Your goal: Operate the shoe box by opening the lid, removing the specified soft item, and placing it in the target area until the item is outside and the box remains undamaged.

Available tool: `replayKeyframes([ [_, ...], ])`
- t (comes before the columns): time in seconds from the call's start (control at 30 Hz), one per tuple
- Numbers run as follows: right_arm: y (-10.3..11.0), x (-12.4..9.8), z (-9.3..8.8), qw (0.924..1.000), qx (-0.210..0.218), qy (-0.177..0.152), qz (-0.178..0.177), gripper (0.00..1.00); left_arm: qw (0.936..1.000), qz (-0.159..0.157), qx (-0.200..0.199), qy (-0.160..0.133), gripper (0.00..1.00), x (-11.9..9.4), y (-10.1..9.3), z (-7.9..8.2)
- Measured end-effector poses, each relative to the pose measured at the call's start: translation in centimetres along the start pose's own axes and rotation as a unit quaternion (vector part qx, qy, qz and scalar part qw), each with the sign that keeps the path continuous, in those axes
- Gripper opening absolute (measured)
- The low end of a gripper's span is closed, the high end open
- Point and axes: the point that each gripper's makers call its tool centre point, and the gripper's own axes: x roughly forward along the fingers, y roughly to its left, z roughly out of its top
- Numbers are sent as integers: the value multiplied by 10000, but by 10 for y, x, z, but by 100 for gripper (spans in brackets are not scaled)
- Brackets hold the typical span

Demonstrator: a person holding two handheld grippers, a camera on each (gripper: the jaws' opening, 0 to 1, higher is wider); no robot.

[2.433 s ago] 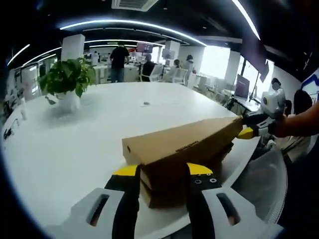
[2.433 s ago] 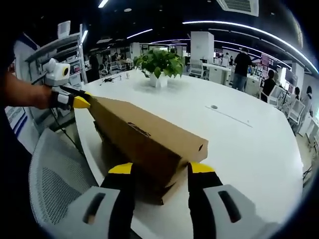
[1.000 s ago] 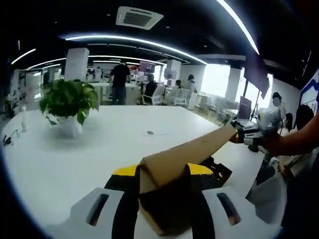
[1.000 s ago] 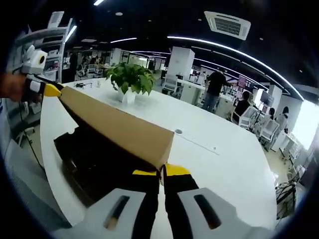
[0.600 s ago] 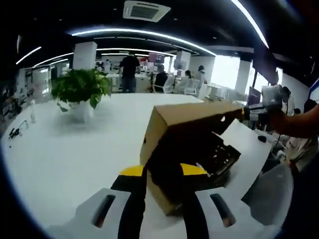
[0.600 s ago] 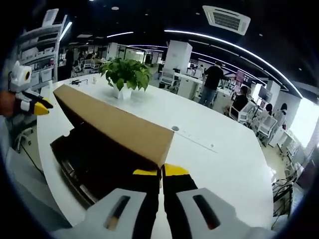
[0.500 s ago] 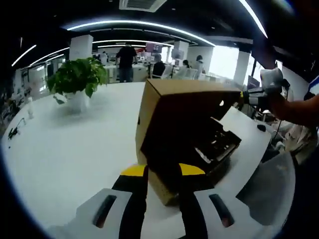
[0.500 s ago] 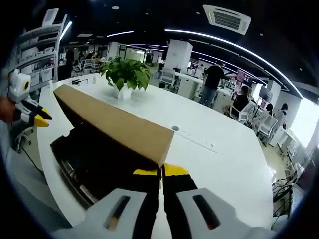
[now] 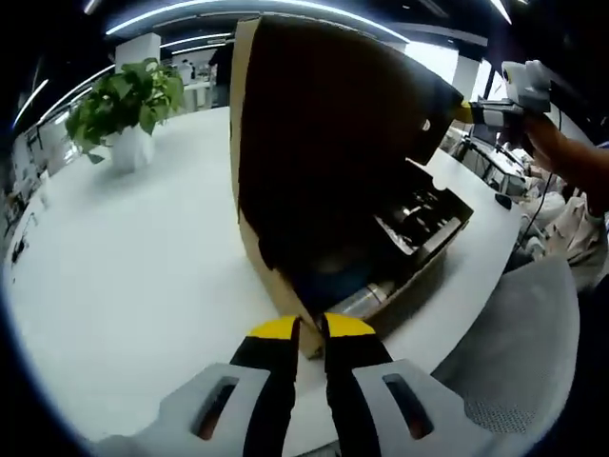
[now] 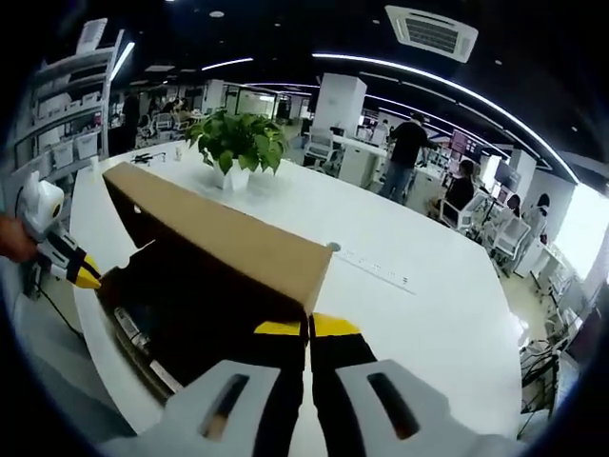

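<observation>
The brown cardboard shoe box [image 9: 285,276] lies on the white table [image 9: 124,276] near its edge. Its lid [image 9: 324,124] stands almost upright and its dark inner face is turned to the left gripper view. My right gripper [image 10: 306,328] is shut on the lid's corner [image 10: 303,286]; it also comes into the left gripper view as the right gripper [image 9: 473,112], at the lid's far top corner. My left gripper [image 9: 311,330] has its jaws pinched on the box's near end wall. Dark things and a grey tube [image 9: 366,300] lie inside; the soft item cannot be made out.
A potted plant [image 9: 128,105] stands further in on the table. A grey mesh chair [image 9: 519,362] is beside the table's edge. A person's hand [image 9: 561,152] holds the right gripper. A small round disc [image 10: 333,246] lies on the table. People stand at desks behind [image 10: 409,157].
The lid has swung up from half raised to almost upright, held by the right gripper. The left gripper let go of the lid's end, dropped to the box's base and closed its jaws.
</observation>
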Motion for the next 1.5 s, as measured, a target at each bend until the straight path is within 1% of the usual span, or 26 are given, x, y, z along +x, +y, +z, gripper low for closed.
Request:
replayKeyframes([
  [0.07, -1, 2, 2, 10000, 2, -17, -6, 0, 10000, -15, -34, 8, 6, 0, 0, 0],
  [0.3, -8, 10, 9, 10000, 5, -47, -12, 0, 10000, -20, 68, 25, 6, -1, -1, -1],
  [0.4, -10, 15, 12, 10000, 22, -53, -4, 0, 10000, -37, 5, 10, 5, -2, 0, -1],
  [0.77, -18, 31, 21, 10000, 20, -28, 10, 0, 10000, -97, -2, -3, 5, -1, 2, -2],
  [1.1, -24, 44, 25, 10000, -45, -29, 2, 0, 9999, -115, -1, -20, 5, -1, 2, -2],
  [1.5, -32, 63, 29, 9999, -138, 53, 29, 0, 10000, -91, -15, -36, 5, 1, 5, 1],
])
